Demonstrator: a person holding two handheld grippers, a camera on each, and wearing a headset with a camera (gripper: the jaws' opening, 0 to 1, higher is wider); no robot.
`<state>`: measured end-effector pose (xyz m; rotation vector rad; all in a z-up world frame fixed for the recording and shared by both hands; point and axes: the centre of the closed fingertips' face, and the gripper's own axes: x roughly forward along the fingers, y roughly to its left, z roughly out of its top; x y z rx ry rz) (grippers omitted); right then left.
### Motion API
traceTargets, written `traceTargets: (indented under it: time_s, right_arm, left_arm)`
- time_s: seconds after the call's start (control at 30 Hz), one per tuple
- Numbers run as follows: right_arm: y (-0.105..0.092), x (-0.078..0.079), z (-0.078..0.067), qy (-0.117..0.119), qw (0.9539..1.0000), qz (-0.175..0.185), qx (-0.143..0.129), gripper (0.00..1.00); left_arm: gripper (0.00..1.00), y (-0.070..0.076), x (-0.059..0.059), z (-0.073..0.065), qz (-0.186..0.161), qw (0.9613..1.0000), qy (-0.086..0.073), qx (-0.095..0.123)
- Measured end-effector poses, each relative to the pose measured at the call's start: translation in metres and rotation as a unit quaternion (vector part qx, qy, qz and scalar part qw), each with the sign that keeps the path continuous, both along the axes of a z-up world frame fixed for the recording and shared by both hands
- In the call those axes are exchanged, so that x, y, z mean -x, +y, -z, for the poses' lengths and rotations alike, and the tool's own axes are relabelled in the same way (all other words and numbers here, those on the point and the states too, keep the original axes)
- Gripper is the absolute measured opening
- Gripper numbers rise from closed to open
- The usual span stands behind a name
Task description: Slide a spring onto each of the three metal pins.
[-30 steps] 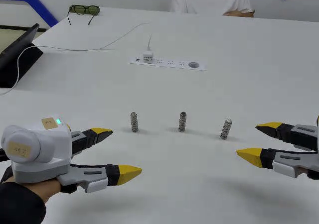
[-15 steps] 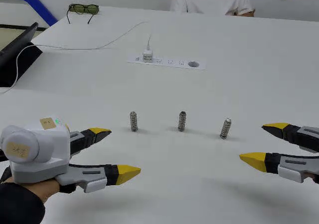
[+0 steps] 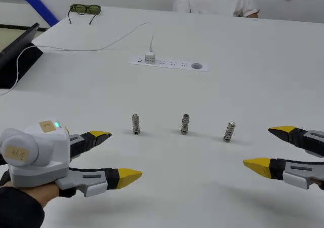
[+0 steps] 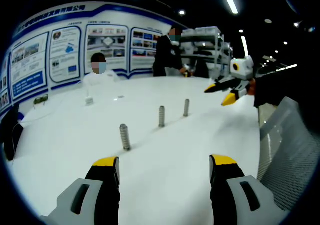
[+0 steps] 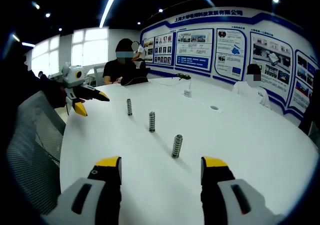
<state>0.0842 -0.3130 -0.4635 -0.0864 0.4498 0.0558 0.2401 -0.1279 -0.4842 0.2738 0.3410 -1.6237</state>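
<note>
Springs [image 3: 185, 123] sit on three upright pins [image 3: 231, 122], in a row parallel to the worktop's [image 3: 253, 61] near edge. They look light, springy and slippery, and are best pinched mid-coil. The left gripper [image 3: 120, 154] and right gripper [image 3: 263, 147] flank them, fingers [image 3: 126, 176] spread, empty.

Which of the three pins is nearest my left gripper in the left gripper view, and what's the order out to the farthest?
From the left gripper:
1. The left pin, closest, just ahead toward the left jaw.
2. The middle pin, farther back, near centre.
3. The right pin, farthest, at the row's end toward the right gripper.
</note>
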Motion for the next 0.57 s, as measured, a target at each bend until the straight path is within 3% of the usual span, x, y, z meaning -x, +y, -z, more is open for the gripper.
traceTargets:
  time_s: [0.57]
  right_arm:
    - [0.0013,-0.0008,-0.0002,-0.001,1.0,-0.002,-0.004,0.66]
  left_arm:
    - [0.76,0.0006,-0.0028,-0.0002,-0.004,1.0,0.001,0.0]
